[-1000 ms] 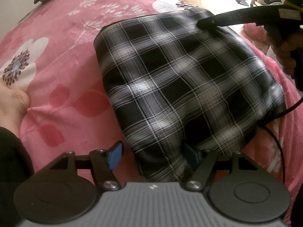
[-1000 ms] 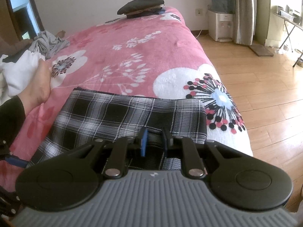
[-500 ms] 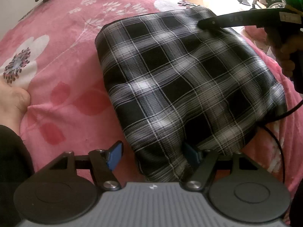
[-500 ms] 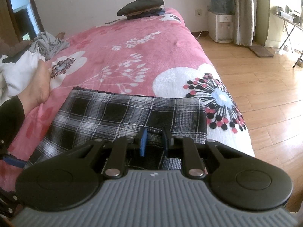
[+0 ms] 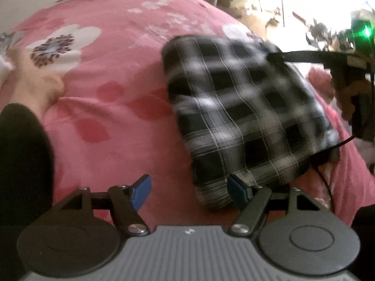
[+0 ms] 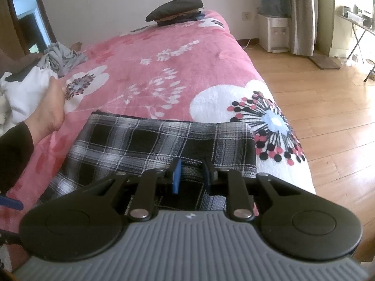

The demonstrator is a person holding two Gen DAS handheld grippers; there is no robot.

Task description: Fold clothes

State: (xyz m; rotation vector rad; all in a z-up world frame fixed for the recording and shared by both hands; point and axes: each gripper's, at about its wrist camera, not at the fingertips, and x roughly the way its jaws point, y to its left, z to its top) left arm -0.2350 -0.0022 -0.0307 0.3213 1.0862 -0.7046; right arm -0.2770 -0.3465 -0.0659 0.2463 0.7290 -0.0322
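With the plaid garment folded on the pink blanket, the right gripper is opening over its near edge and the left gripper gapes empty beside its corner, so setting it aside likely comes next.

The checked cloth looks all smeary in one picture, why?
Left wrist view: motion blur smears the checked cloth and blanket, and the window corner glares white. Right wrist view: sharp and evenly lit, cloth crisp, edges bent by the fisheye.

plaid garment: woven cloth, matt | bed blanket: soft fleecy cloth | floor: glossy wood planks | right gripper body: matt ribbed grey plastic, metal rivets
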